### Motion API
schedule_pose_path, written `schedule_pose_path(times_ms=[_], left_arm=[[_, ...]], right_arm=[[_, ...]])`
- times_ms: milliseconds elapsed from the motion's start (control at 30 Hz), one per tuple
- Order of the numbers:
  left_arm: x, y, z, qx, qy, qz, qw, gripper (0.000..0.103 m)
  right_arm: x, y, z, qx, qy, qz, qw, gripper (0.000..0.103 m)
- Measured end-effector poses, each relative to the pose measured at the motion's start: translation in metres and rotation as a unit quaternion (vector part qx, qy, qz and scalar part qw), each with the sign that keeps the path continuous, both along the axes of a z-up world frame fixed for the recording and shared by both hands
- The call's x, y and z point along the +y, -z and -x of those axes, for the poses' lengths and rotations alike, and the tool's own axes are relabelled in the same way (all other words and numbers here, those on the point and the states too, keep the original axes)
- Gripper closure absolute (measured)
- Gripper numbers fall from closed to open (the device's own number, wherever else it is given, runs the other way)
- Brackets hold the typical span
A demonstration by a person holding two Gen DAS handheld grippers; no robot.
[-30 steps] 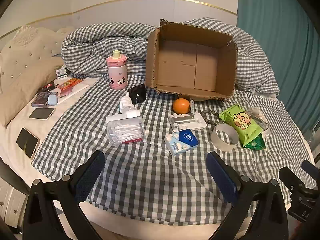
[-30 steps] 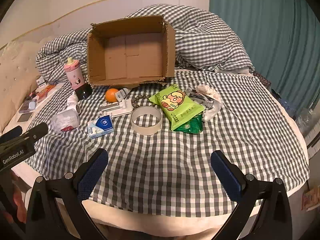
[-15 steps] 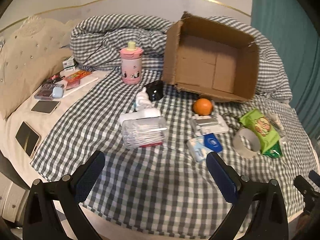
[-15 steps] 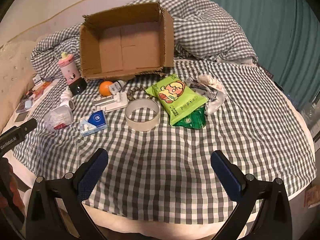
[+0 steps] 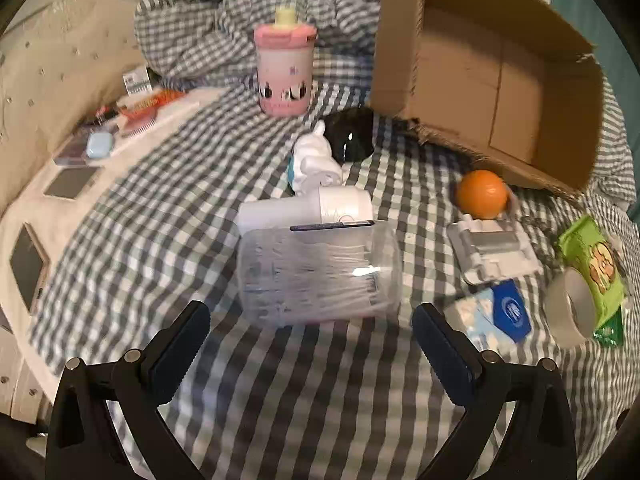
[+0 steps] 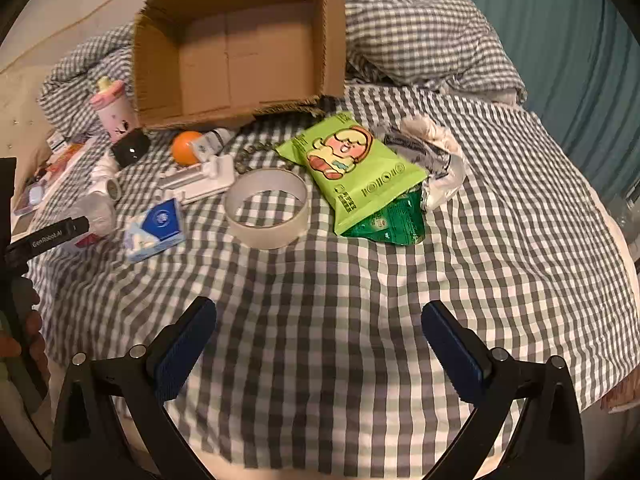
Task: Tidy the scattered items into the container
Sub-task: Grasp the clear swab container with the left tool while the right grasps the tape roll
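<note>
Your left gripper (image 5: 311, 342) is wide open and holds nothing. The clear tub (image 5: 318, 274) of cotton swabs lies on its side just past it. Your right gripper (image 6: 319, 338) is wide open too, over bare checked sheet (image 6: 360, 280). The tape ring (image 6: 267, 208) and green snack bag (image 6: 352, 168) lie farther off. The cardboard box (image 6: 236, 52) sits at the far side, tipped toward you.

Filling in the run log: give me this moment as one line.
left gripper: open, at clear cotton-swab jar | right gripper: open, empty, short of tape roll | cardboard box: empty
</note>
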State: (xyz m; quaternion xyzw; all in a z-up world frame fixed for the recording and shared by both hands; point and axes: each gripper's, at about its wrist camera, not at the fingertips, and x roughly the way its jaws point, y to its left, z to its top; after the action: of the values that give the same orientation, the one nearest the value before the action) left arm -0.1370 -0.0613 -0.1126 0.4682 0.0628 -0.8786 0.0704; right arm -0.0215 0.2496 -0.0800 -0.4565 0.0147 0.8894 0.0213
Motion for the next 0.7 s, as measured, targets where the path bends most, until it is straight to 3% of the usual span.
schedule_pose_path(times_ms=[233,267,333,467,700], left_arm=[[-0.005,0.027,0.04,-0.026,-0.013,-0.033,0.999,0.0],[-0.005,0.03,0.041,-0.025,-0.015,-0.031,0.9991,0.01],[-0.005,0.033,0.041,-0.023,-0.017,-0.025,0.9993,0.014],[-0.006,0.026,0.032,-0.008,-0.015,-0.02,0.9996,0.014],[-0.004,-0.002,-0.002,0.012,-0.01,0.021,0.9996,0.014]], right_arm=[[0.0,0.018,0.023,-0.022,0.002,0.0,1.0,0.0],[0.0,0.02,0.024,-0.025,0.002,0.0,1.0,0.0],[-0.001,0.025,0.027,-0.032,0.002,-0.005,0.999,0.0],[0.002,0.028,0.03,-0.037,0.008,-0.003,0.999,0.0],[-0.003,0.024,0.031,-0.03,-0.001,0.008,1.0,0.0]])
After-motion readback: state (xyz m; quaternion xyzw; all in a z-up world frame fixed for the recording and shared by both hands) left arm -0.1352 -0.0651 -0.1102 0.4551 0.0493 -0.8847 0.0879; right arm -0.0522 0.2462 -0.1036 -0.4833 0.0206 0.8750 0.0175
